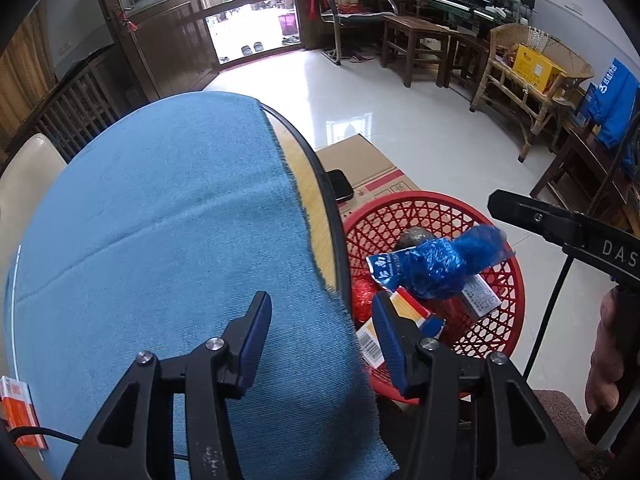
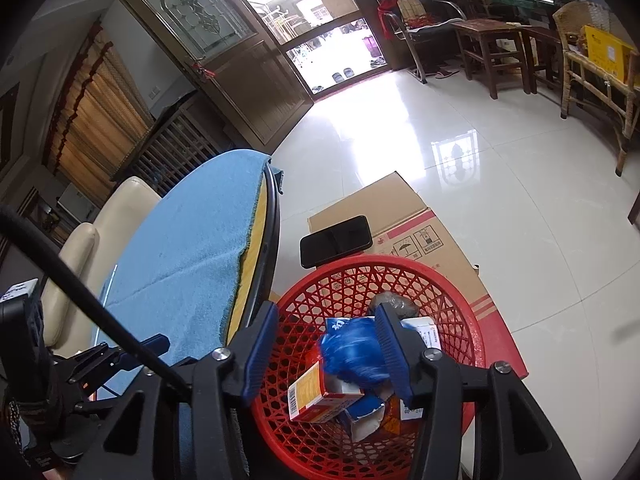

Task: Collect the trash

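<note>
Beside the blue-clothed counter (image 1: 160, 220), a red basket (image 2: 460, 312) sits lower centre, where the blue wrapper (image 2: 352, 356) drops (blurred) from between the half-open, empty right tongs (image 2: 328, 352); left tongs (image 1: 320, 336) gape empty.

Black tongs (image 1: 320, 336) with ribbed blue pads (image 1: 256, 340), silver screws, black cable.

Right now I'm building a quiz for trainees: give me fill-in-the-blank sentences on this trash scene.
1. The basket holding the trash is ____ in colour.
2. The cloth covering the table is ____.
3. The black phone lies on a ____ box.
4. The crumpled wrapper over the basket is ____.

Missing words: red; blue; cardboard; blue
</note>
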`<state>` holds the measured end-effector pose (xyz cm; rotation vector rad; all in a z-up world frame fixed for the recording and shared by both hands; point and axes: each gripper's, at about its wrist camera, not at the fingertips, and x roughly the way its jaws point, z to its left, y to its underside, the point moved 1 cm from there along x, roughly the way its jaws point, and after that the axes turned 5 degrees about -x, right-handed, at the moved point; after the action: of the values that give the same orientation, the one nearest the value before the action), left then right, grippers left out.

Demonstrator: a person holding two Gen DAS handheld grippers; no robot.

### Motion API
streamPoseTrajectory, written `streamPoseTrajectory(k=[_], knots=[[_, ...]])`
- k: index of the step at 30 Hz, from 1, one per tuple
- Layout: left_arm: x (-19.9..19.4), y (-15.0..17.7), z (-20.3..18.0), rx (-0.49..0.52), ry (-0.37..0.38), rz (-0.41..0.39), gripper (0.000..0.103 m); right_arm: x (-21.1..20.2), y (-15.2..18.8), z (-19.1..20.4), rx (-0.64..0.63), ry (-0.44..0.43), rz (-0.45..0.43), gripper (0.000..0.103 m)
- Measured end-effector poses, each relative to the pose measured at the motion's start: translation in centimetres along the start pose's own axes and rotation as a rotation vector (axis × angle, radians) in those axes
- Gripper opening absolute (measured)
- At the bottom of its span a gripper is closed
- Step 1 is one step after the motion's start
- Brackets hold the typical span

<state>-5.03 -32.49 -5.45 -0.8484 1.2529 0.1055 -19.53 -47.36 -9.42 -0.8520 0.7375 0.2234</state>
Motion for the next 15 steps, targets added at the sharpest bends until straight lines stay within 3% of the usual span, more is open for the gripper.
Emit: streamPoseTrajectory(k=[15], knots=[[-4.2,1.1,5.7,-0.105,-0.180,-0.099,0.060,0.5,-0.3,5.3,-0.150,-0.035,0.000,0.054]])
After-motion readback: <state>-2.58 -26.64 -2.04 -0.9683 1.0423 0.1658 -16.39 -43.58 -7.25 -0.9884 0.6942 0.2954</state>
